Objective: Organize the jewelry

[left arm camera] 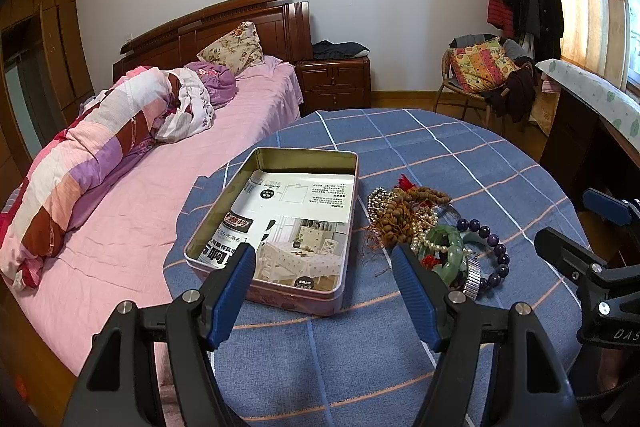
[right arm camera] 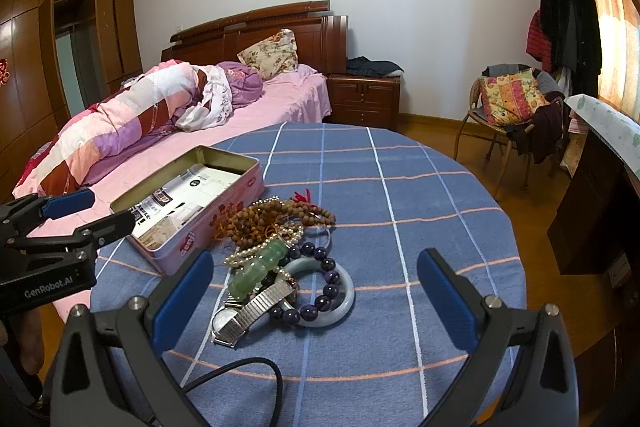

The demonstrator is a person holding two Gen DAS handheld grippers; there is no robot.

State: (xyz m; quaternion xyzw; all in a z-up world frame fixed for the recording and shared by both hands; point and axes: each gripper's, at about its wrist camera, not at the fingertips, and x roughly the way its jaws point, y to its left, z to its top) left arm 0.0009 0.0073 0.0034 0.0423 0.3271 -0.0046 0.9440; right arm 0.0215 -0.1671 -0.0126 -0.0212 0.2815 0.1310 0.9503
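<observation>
An open pink tin box [left arm camera: 340, 183] [right arm camera: 224, 211], lined with a printed paper sheet, sits on the round table. To its right lies a heap of jewelry: brown wooden beads [left arm camera: 404, 211] [right arm camera: 264, 219], a pearl string [right arm camera: 256, 255], a green jade piece [left arm camera: 448, 251] [right arm camera: 260, 267], a dark purple bead bracelet [left arm camera: 496, 247] [right arm camera: 324, 287], a pale jade bangle [right arm camera: 348, 301] and a silver watch [right arm camera: 244, 315]. My left gripper [left arm camera: 324, 263] hovers open in front of the tin, holding nothing. My right gripper [right arm camera: 316, 287] hangs open just short of the heap, empty.
The blue checked tablecloth [right arm camera: 400, 187] covers the table. A black cable [right arm camera: 248, 375] lies near its front edge. A bed with a rolled quilt [left arm camera: 100, 147] stands close on the left. A chair with clothes [right arm camera: 516, 107] and a dark desk [right arm camera: 592, 195] stand on the right.
</observation>
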